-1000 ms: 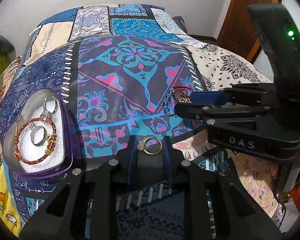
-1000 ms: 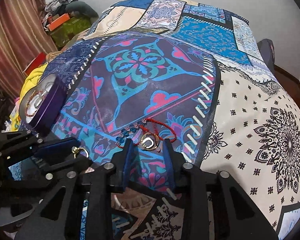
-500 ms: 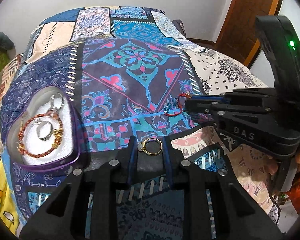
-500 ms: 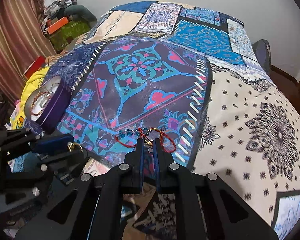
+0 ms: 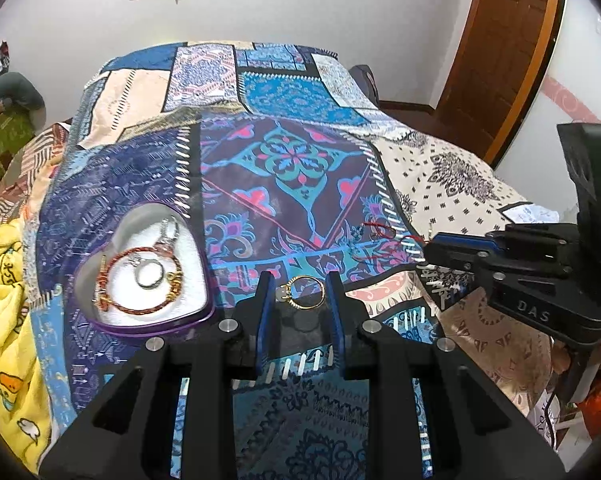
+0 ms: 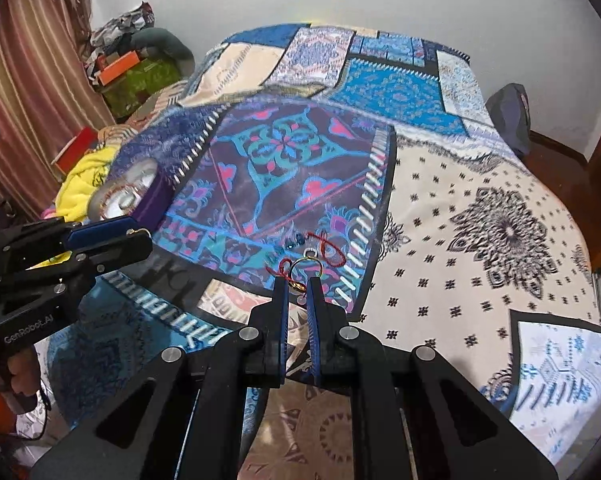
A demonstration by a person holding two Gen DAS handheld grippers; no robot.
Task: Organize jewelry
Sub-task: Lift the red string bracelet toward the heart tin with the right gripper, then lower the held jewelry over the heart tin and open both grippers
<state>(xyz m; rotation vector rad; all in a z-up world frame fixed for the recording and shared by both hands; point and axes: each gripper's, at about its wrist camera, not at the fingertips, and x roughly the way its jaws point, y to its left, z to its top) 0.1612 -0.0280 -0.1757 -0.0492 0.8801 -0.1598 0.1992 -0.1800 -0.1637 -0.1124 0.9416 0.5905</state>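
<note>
My left gripper [image 5: 300,286] is shut on a gold ring [image 5: 303,293] and holds it above the bedspread, just right of the purple heart-shaped box [image 5: 148,322]. The box holds a red-and-gold bracelet [image 5: 140,280], a silver ring [image 5: 150,274] and other silver pieces. My right gripper [image 6: 298,285] is shut on a red cord bracelet [image 6: 324,249] with blue beads and a gold ring charm, lifted off the bedspread. The cord also shows in the left wrist view [image 5: 380,236], trailing from the right gripper [image 5: 430,248]. The left gripper shows at the left of the right wrist view [image 6: 140,236].
A patchwork bedspread [image 5: 292,160] covers the bed. A yellow blanket [image 5: 0,280] lies at the bed's left edge. Clutter and a green box [image 6: 136,76] stand by the curtain. A brown door [image 5: 500,48] is at the far right.
My right gripper closed on the red cord bracelet and lifted it off the bedspread. Both grippers rose and drew back. The left gripper kept the gold ring.
</note>
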